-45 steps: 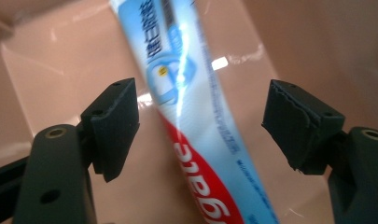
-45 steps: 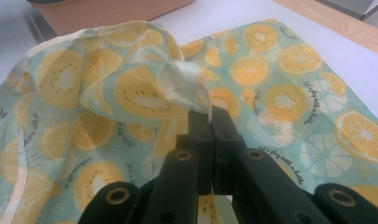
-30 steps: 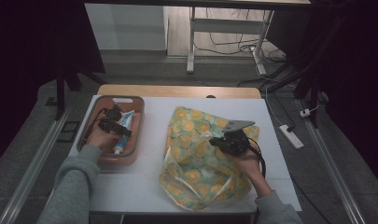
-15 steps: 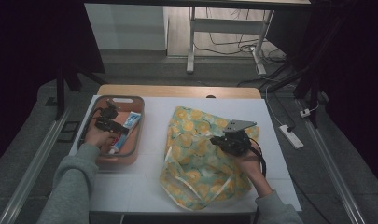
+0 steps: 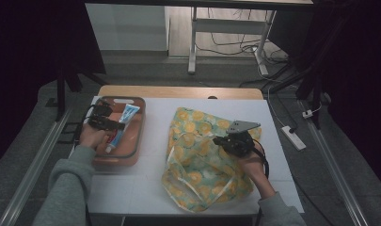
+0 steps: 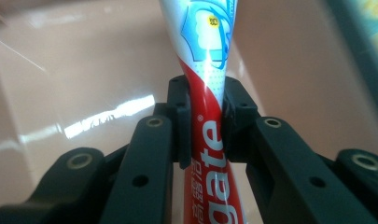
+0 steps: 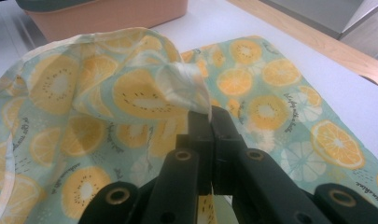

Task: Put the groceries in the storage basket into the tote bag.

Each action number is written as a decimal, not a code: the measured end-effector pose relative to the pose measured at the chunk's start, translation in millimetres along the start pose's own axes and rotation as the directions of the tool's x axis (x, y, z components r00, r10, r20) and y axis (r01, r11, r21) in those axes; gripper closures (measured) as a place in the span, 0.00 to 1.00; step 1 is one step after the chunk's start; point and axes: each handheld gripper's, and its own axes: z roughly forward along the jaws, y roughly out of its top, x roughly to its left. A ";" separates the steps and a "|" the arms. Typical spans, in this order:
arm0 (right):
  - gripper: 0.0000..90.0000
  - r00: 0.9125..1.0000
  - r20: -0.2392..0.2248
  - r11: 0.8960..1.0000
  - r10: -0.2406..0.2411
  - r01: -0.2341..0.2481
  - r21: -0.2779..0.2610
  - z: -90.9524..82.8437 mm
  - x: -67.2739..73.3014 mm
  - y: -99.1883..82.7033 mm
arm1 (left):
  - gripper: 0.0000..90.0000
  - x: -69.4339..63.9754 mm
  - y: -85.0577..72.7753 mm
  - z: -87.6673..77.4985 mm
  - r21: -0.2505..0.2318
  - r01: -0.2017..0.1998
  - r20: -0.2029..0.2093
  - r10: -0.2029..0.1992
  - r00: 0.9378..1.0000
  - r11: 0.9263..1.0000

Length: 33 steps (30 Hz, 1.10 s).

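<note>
white table top [image 5: 155, 188] with a wooden strip [image 5: 178, 91] along its far edge. beyond it, a white power strip [image 5: 293, 137] lies on grey floor; cables [image 5: 228, 45] trail by a metal frame leg [image 5: 193, 44].

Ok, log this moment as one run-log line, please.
left tongs: just closed on toothpaste tube, over pink bin | right tongs: shut on fruit-print bag edge | bag on white table

high view: overhead, facing forward-down on table [image 5: 150, 188] | gripper views: close along own jaws | shared: bin [image 5: 131, 157], bag [image 7: 270, 70]
</note>
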 end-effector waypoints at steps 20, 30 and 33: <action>0.99 1.000 0.001 0.999 0.014 -0.014 -0.030 -5.0 -1.3 1.6 | 0.84 -73.3 0.1 -93.3 -0.350 -0.196 0.161 0.265 0.951 0.916; 0.99 1.000 -0.006 0.999 0.015 -0.015 -0.033 -5.2 -1.1 2.5 | 0.84 -136.1 -6.5 -90.6 -0.376 -0.335 0.227 0.436 0.871 0.864; 0.99 1.000 -0.010 0.999 0.015 -0.015 -0.036 -5.3 -0.8 2.9 | 0.84 -154.3 -7.1 -82.6 -0.364 -0.368 0.253 0.471 0.845 0.855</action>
